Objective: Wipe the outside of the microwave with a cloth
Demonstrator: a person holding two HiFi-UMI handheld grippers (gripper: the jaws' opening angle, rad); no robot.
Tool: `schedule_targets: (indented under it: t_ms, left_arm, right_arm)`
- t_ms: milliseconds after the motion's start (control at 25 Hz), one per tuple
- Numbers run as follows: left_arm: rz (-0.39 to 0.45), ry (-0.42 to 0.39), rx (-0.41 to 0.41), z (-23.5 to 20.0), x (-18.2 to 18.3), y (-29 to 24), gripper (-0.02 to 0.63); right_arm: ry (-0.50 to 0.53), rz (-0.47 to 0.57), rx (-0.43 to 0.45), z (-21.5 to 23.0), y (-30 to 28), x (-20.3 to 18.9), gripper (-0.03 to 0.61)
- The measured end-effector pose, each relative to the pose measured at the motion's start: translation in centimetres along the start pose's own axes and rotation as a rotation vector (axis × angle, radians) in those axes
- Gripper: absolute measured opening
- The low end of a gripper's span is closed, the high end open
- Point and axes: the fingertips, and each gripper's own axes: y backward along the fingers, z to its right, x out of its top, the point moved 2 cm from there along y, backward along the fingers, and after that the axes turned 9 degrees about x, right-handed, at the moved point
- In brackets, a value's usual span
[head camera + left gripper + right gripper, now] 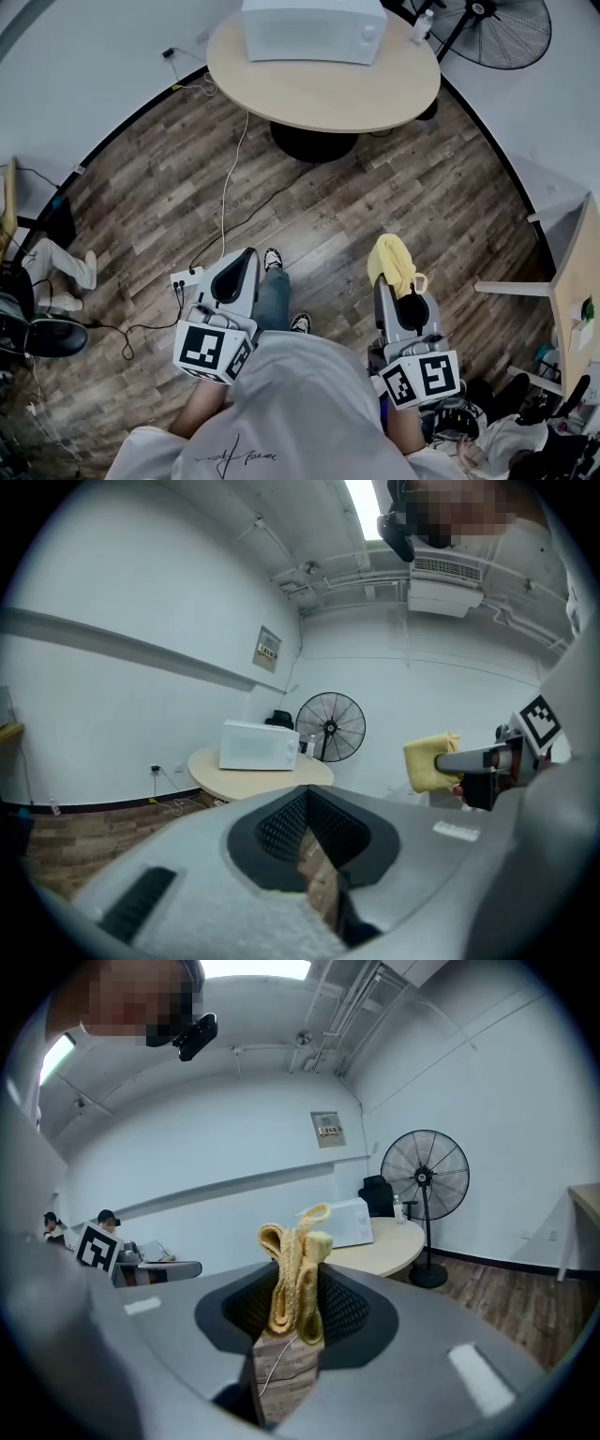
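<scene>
1. Our right gripper (397, 281) is clamped on the yellow cloth (394, 261); left gripper (246, 264) closed, empty.
2. Microwave (312, 30) sits on round table (328, 94), well off at 12 o'clock, long side 9-to-3.
3. We'd close in first.

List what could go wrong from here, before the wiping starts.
1. A white cable trails across the floor on the way to the table; a foot may snag it.
2. The yellow cloth sits bunched in the right claw; it might slip out under pressure.
3. A bottle stands beside the microwave and could be knocked.
</scene>
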Motion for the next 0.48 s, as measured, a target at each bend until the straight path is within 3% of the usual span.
schedule_targets:
  t_ms: [480]
  left_arm:
    - [0.042,0.004,0.003,-7.9,5.7,-7.7,-0.002]
  right_arm:
    - [0.026,-0.018,-0.007,0.6,-11.9,4.4,0.137]
